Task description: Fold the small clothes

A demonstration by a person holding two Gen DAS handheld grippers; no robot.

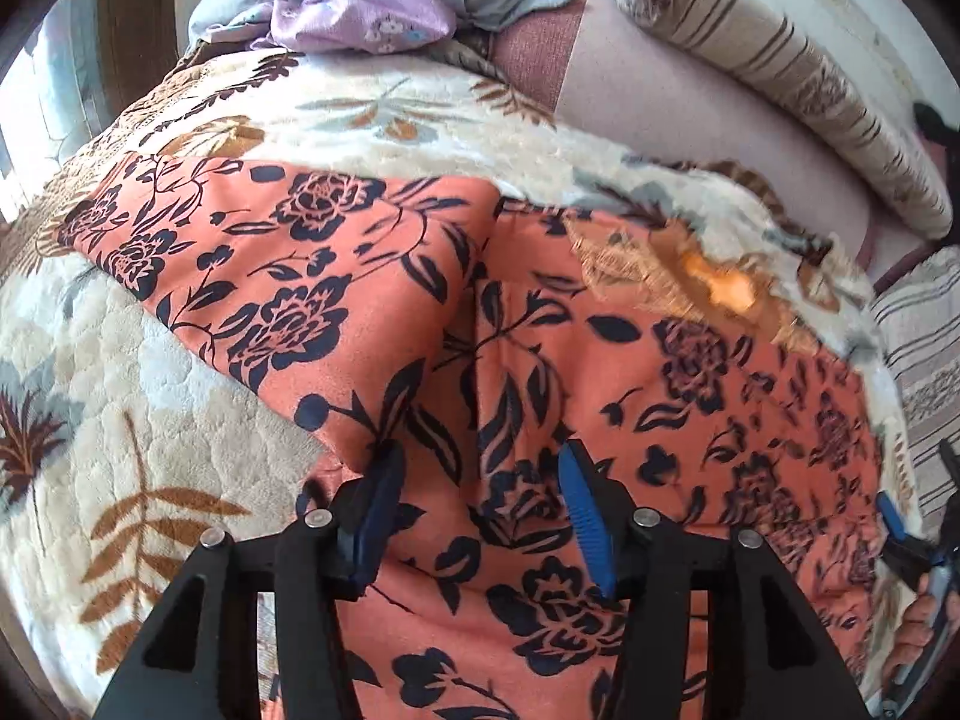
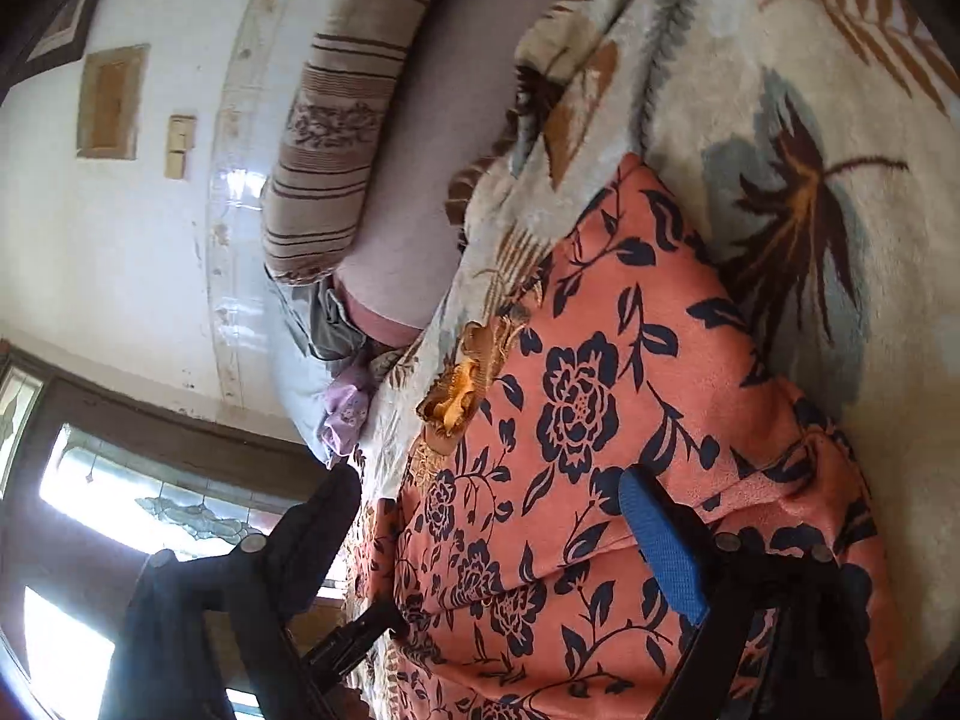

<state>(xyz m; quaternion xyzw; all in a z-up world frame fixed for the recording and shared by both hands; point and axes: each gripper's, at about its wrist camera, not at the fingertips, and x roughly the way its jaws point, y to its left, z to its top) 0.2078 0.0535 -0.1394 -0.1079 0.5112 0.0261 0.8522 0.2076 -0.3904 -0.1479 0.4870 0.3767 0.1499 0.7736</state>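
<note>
I see my left gripper (image 1: pixel 474 480) and right gripper (image 2: pixel 492 516), jaws apart, over the orange navy-flowered garment (image 1: pixel 540 372) on a cream leaf-print fleece blanket (image 1: pixel 150 420); striped bolster (image 1: pixel 780 78) against the whitewashed wall (image 2: pixel 150 240).

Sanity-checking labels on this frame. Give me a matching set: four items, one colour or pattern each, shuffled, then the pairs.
Items:
1. garment
2. blanket
3. pillow
4. small cloth

Descriptions:
A. lilac
B. orange with dark flowers
C. beige with brown stripes
D. cream with leaf print

Pairs: 1-B, 2-D, 3-C, 4-A
</note>
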